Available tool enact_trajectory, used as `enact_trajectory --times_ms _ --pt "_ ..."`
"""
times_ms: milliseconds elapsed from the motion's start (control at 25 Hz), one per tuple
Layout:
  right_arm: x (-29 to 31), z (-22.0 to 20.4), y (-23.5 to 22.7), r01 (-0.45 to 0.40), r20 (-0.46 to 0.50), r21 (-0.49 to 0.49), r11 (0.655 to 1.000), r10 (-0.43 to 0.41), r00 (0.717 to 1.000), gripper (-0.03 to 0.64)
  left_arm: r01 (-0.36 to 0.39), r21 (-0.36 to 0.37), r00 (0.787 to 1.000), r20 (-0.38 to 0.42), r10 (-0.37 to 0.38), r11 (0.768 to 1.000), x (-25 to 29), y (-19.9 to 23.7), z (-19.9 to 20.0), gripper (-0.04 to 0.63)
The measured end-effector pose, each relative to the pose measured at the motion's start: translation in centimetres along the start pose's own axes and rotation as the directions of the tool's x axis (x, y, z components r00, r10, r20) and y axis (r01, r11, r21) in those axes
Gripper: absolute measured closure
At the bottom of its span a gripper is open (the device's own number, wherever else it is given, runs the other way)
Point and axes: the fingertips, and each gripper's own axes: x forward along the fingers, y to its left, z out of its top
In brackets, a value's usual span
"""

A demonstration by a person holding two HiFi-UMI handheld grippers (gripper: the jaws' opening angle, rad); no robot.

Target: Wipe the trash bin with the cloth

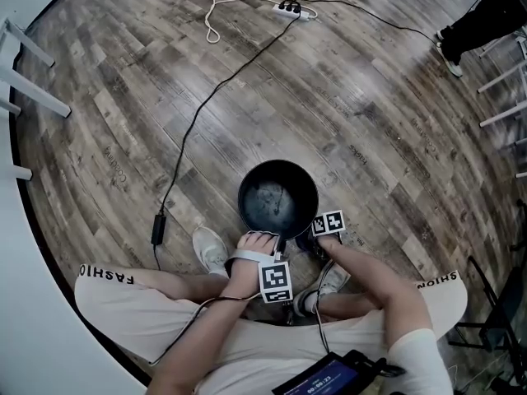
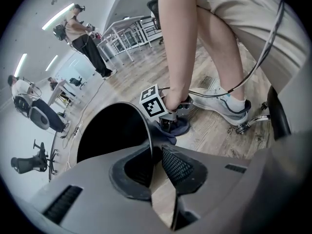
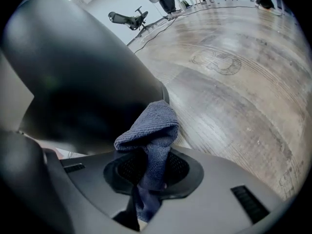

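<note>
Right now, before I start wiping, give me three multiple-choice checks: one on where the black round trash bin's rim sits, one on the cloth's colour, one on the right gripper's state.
1. Where is the rim of the black round trash bin?
A. Between the jaws of the left gripper
B. Under a white trainer
C. Beside the white power strip

2. What colour is the bunched terry cloth?
A. White
B. Blue-grey
C. Red

3. The right gripper is:
A. Open and empty
B. Shut on a cable
C. Shut on the cloth

Answers:
1 A: the left gripper view shows the thin rim running between its jaws.
2 B: the right gripper view shows blue-grey fabric.
3 C: its pads pinch the cloth, which bunches above them.
</note>
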Motion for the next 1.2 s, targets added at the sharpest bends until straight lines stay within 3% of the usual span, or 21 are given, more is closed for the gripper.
enact_trajectory --times_ms 240,520,760,960,1040,1200 --pt "-0.4 0.0 0.3 0.033 -0.023 0.047 0.998 -0.032 0.999 0.534 -0.007 -0.008 1.0 -0.005 0.007 1.0 0.0 0.0 0.0 0.523" --pt "-6.9 0.7 4.1 0.001 -0.068 0.051 0.999 0.002 0.998 0.534 -0.03 0.001 1.0 -0.001 0.03 1.0 -0.2 0.1 -0.2 0.517" --pt "-14.0 2.4 8.1 -0.044 -0.011 0.095 0.995 0.045 0.999 0.534 -0.015 0.0 0.999 -0.05 0.015 1.0 -0.5 0.4 -1.6 0.443" --pt "-18.9 3.4 12.8 -0.112 0.038 0.124 0.986 0.108 0.993 0.534 -0.029 0.01 0.996 -0.082 0.03 1.0 -0.2 0.5 -2.7 0.445" --pt "-19.8 3.5 14.4 -0.136 0.05 0.122 0.983 0.131 0.99 0.534 -0.018 0.027 0.996 -0.082 0.02 0.999 -0.1 0.1 -2.8 0.486" --pt "-19.4 3.4 15.4 -0.145 0.04 0.071 0.987 0.142 0.989 0.534 -0.014 0.045 0.996 -0.084 0.017 0.999 0.0 -0.1 -2.5 0.499"
